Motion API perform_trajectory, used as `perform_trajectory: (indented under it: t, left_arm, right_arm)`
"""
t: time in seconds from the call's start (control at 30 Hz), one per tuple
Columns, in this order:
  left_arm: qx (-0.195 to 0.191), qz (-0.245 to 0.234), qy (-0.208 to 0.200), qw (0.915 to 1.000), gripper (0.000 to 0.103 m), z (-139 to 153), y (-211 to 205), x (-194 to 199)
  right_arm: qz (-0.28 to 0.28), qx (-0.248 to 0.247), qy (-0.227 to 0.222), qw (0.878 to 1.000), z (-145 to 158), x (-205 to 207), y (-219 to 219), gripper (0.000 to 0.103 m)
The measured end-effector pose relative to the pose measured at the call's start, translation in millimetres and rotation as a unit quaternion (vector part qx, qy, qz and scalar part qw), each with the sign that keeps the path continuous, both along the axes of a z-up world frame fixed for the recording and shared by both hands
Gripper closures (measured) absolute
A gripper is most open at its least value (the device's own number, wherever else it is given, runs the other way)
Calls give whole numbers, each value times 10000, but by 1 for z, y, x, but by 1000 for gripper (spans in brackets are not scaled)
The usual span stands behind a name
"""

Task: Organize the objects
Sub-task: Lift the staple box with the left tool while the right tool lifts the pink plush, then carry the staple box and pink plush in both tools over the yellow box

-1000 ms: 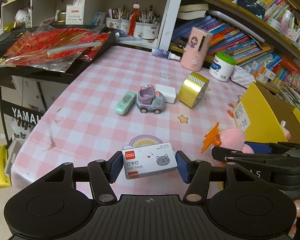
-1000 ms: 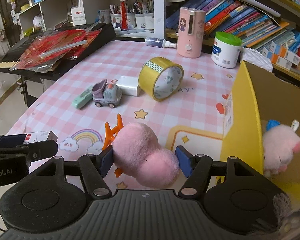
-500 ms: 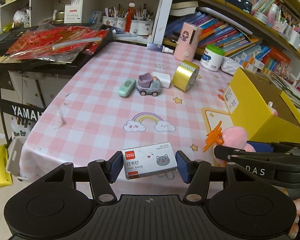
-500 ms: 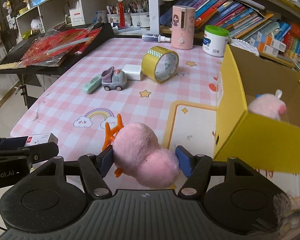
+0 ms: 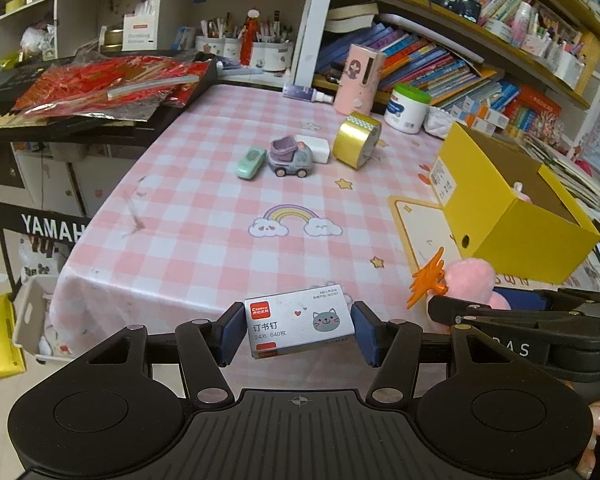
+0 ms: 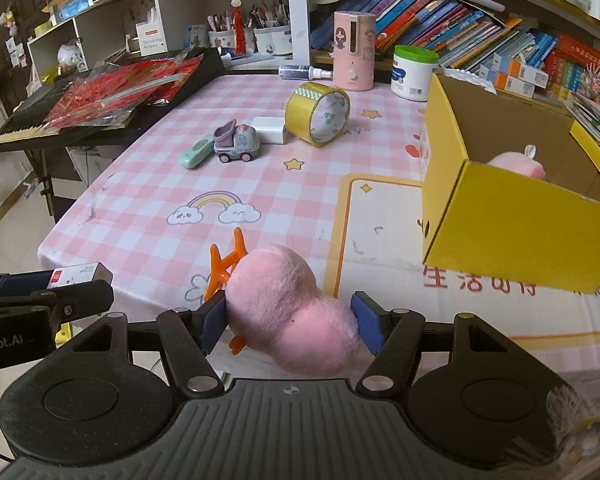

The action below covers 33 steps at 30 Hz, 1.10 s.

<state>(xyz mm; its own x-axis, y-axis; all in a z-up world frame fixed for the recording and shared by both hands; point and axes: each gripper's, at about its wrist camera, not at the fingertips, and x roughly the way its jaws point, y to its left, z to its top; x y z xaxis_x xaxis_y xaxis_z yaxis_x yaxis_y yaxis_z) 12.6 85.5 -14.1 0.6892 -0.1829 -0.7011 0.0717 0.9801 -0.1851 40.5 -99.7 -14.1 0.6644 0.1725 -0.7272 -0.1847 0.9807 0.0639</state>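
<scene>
A: What's in the left gripper (image 5: 299, 330)?

B: A small white staple box (image 5: 299, 325) with a grey cat printed on it, pinched end to end between the blue pads and held above the near edge of the worktop (image 5: 204, 216).

A: And the right gripper (image 6: 291, 322)?

B: It's closed on a pink plush hair clip (image 6: 290, 312); orange prongs poke out on its left. It sits just right of the left gripper, also over the near edge.

A: What's beyond them?

B: To the right, a yellow box (image 6: 512, 236), open on top, with another pink plush toy (image 6: 518, 164) inside. Far across the pink checked cloth, a green toy car (image 5: 251, 163), a purple toy truck (image 5: 290, 157), a white block (image 5: 314, 147) and a gold tape roll (image 5: 356, 140) stand close together.
</scene>
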Motion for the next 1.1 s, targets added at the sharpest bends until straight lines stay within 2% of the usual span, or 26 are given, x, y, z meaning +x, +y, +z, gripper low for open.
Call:
perform_trajectory:
  t: [0.63, 1.1]
  left_arm:
    - [27, -582, 19, 9983, 47, -3, -28, -25]
    - [83, -1561, 106, 9876, 47, -8, -92, -18]
  right_arm:
    - [-516, 50, 129, 9986, -7, -46, -24, 39]
    - [-1501, 132, 301, 9881, -16, -71, -86, 39]
